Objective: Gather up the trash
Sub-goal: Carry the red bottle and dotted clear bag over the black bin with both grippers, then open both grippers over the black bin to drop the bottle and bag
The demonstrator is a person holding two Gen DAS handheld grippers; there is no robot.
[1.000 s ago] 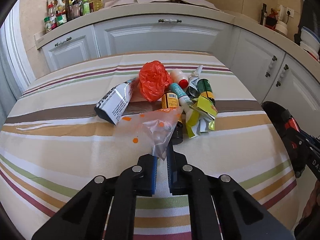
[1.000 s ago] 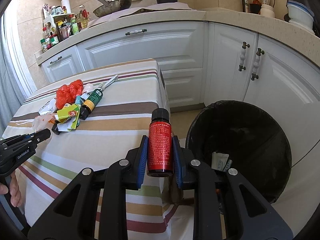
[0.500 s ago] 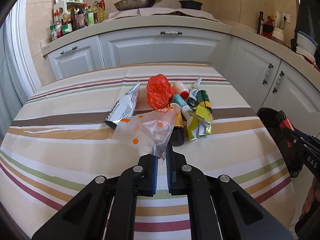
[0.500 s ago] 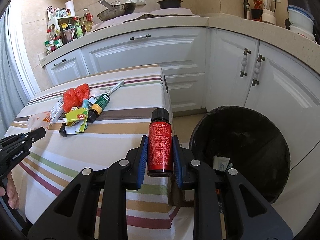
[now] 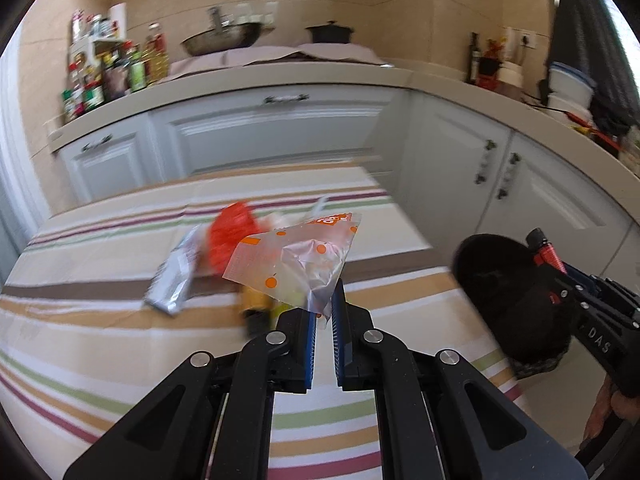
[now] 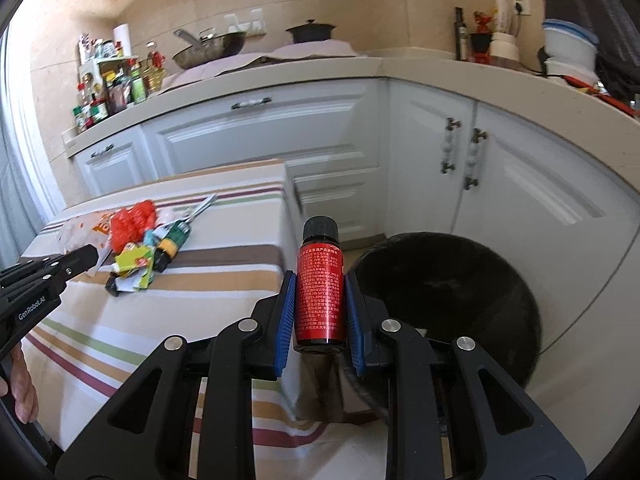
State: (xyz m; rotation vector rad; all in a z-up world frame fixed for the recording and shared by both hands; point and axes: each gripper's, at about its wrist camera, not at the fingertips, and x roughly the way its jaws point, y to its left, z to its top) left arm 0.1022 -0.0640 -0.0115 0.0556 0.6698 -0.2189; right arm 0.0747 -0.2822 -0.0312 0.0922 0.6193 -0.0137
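Observation:
My left gripper (image 5: 324, 308) is shut on a clear plastic bag with orange dots (image 5: 296, 258) and holds it up above the striped table (image 5: 100, 344). My right gripper (image 6: 320, 296) is shut on a small red-labelled bottle with a black cap (image 6: 319, 280), upright, just left of the black trash bin (image 6: 448, 280) on the floor. The trash pile (image 6: 148, 240) lies on the table: a red plastic bag (image 5: 230, 236), a silver wrapper (image 5: 176, 276), yellow-green wrappers (image 6: 134, 266) and a green tube (image 6: 176, 238). The left gripper also shows at the left of the right wrist view (image 6: 76, 262).
White cabinets (image 6: 260, 136) and a counter with a wok (image 6: 208, 46), a pot and spice bottles (image 6: 112, 92) stand behind the table. The bin stands by the corner cabinet doors (image 6: 464, 160), right of the table edge. The right gripper shows in the left wrist view (image 5: 568, 280).
My left gripper has lifted the dotted bag off the pile and swung right, towards the bin. My right gripper has risen a little with the red bottle still held.

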